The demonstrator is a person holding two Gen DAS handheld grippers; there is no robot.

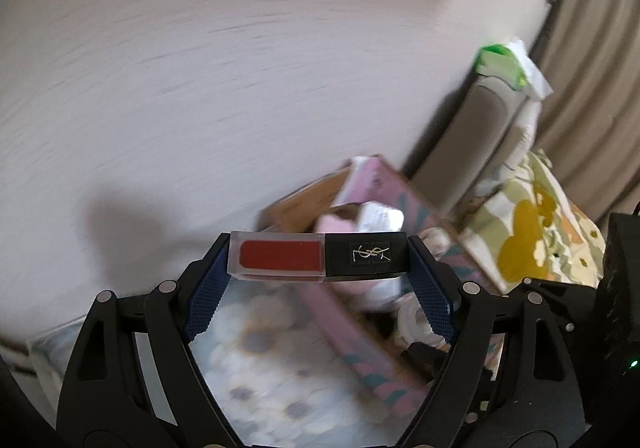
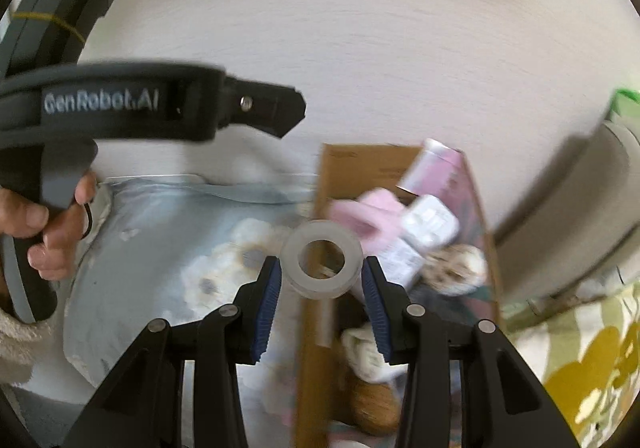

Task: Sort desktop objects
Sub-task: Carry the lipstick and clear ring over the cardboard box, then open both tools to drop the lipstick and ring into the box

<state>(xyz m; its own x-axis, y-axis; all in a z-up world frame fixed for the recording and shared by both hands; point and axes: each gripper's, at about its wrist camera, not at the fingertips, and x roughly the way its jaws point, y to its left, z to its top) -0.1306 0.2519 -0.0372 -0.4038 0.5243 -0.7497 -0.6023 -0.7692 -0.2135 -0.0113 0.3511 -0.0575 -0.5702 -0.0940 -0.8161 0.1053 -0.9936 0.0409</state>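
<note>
My left gripper is shut on a lipstick tube with a red clear half and a black cap, held crosswise by its two ends in the air. My right gripper is shut on a roll of clear tape, held above the edge of a cardboard box. The box has pink patterned sides and holds several small items, among them a pink soft thing and a white packet. The left gripper's body shows at the left of the right wrist view.
A light blue flowered cloth lies left of the box. A grey chair back stands at the right, with a green and white item on top. A yellow-flowered cloth lies right of the box. A white wall is behind.
</note>
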